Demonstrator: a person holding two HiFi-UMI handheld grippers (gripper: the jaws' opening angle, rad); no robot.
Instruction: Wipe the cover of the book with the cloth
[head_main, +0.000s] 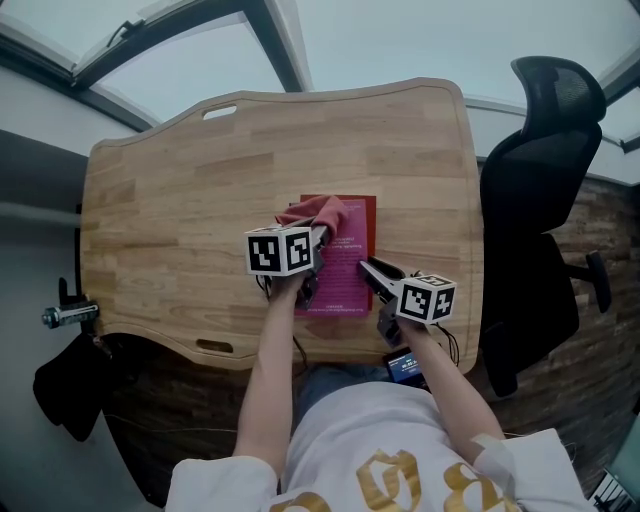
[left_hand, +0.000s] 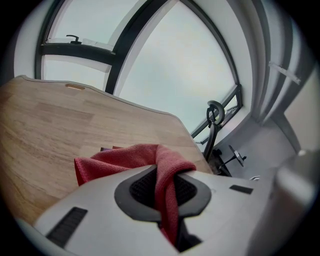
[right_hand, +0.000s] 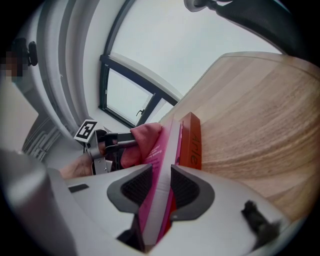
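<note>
You're working at a wooden table (head_main: 180, 180), with a chair (head_main: 540, 190) at three o'clock. Your left gripper (left_hand: 167, 187) is pinching the cloth (left_hand: 120, 157), and your right gripper (right_hand: 161, 187) is clamping the book (right_hand: 167, 150). Only the right gripper view is showing the book's lettered spine (right_hand: 191, 142).

I am pinching the cloth (head_main: 318, 212) in the downward-tilted left gripper (head_main: 322, 233) and clamping the book (head_main: 350, 285) in the right gripper (head_main: 368, 268).

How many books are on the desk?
2, stacked: a pink book on top, its near edge clamped in the right gripper, and a red book beneath, showing along the far and right edges. No others visible.
</note>
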